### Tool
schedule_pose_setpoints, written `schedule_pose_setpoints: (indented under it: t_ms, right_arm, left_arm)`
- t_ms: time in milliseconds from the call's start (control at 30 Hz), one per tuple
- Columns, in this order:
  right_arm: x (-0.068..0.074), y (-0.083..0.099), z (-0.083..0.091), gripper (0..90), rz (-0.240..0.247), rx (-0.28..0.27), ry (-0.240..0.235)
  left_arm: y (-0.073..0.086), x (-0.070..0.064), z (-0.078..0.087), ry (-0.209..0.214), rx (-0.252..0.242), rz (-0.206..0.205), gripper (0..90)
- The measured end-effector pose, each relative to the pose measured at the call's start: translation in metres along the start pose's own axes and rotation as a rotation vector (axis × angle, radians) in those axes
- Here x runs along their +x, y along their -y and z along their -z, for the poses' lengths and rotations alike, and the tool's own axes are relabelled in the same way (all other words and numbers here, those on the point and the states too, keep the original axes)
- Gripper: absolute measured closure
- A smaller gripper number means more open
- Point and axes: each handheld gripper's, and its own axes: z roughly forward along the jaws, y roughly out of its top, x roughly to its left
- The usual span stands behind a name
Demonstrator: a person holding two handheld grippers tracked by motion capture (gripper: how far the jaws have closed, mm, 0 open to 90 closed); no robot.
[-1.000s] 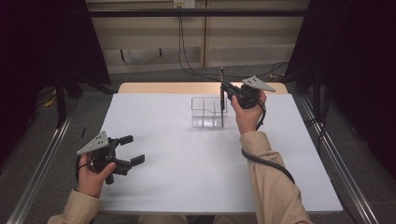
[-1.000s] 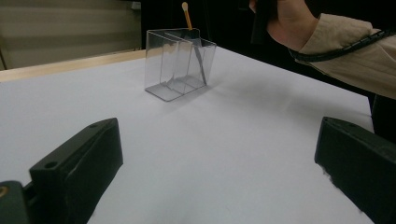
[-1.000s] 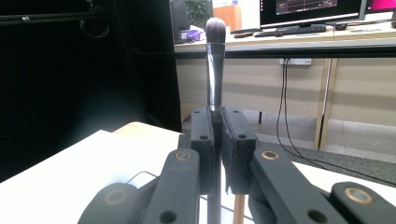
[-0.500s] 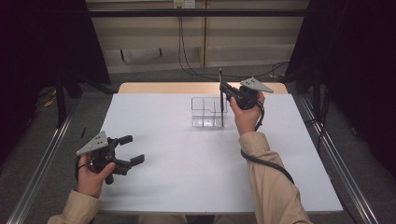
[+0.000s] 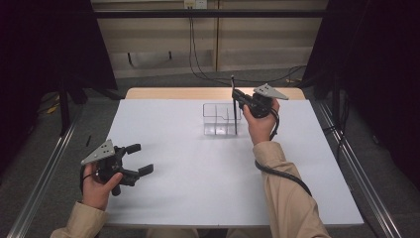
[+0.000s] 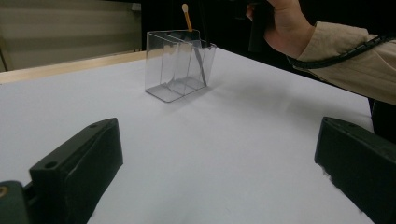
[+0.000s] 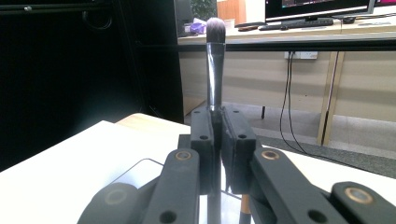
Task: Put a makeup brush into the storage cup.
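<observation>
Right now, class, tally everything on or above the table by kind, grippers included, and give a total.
clear divided container: 1
makeup brush, clamped upright in the right gripper: 1
orange-handled stick, standing in the container: 1
grippers, counting the left gripper: 2
Total: 5

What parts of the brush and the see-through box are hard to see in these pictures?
- Brush, right gripper view: its lower handle is hidden behind the shut jaws of the right tool.
- Clear box, right gripper view: mostly blocked by the same tool.
- Brush in the high view: too thin and dark to show bristles.
- Right tool, left gripper view: cut off by the top edge.
</observation>
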Motion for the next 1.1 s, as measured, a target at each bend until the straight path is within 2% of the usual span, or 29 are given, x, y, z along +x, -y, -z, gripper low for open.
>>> schedule_pose_setpoints:
  t_ms: [367,800,833,1000,1100]
  right_arm:
    - [0.002,0.005,0.000,84.2,0.001,0.010,-0.007]
    - [0.004,0.015,0.009,84.3,0.005,0.026,-0.019]
    - [0.005,0.015,0.010,90.0,0.007,0.028,-0.022]
    - [0.006,0.018,0.012,90.0,0.008,0.035,-0.020]
    - [0.007,0.017,0.013,82.7,-0.001,0.018,-0.028]
  left_arm:
    - [0.000,0.000,0.000,0.000,0.001,-0.003,0.9]
    - [-0.001,-0.001,-0.001,0.000,0.003,-0.008,0.9]
    - [-0.001,-0.001,-0.001,0.000,0.002,-0.007,0.9]
    - [-0.002,-0.002,0.000,0.000,-0.001,-0.008,0.9]
    - [-0.002,-0.001,0.000,-0.001,0.000,-0.010,0.9]
